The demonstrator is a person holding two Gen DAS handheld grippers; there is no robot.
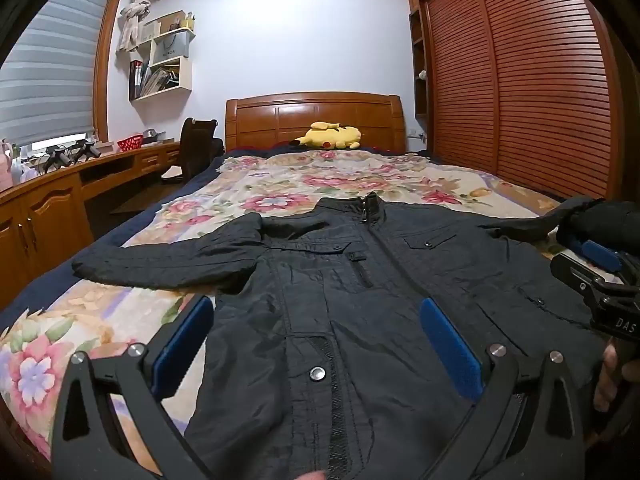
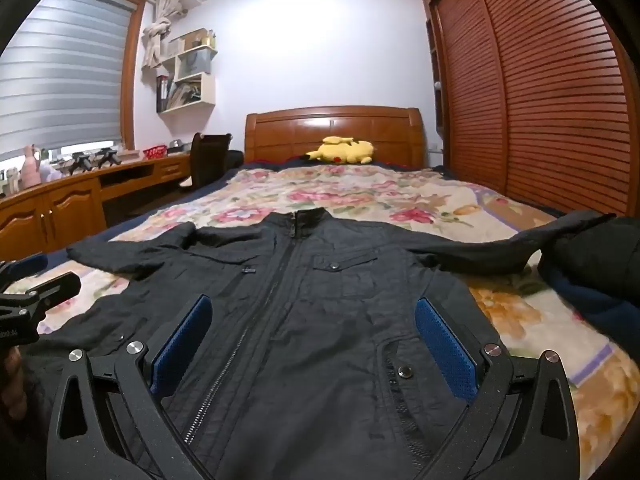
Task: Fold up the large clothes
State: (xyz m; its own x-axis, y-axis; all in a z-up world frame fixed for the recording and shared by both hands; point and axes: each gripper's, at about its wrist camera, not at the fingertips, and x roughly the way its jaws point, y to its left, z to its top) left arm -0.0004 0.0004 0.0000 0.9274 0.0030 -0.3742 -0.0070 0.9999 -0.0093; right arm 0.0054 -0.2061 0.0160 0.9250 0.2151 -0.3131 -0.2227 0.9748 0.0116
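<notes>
No fold yet: the black quilted zip-front jacket (image 1: 360, 280) lies flat, sleeves spread, near the foot edge of the floral-blanketed bed (image 1: 280, 184), with the left gripper (image 1: 316, 344) and right gripper (image 2: 312, 340) jaws wide and empty above it.

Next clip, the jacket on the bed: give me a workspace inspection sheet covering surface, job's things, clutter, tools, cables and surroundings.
Surface: bed with floral blanket, wooden headboard behind.
Job's things: black jacket spread flat, front up, zipped, collar toward the headboard, both sleeves out sideways; not yet folded.
Clutter: yellow plush toy by the headboard; dark bundle of clothing at the jacket's right sleeve end.
Tools: left tool open above the jacket's lower front; right tool open above it, holding nothing.
Cables: nothing seen.
Surroundings: slatted wardrobe doors on the right, desk under a blinded window on the left, wall shelves.
</notes>
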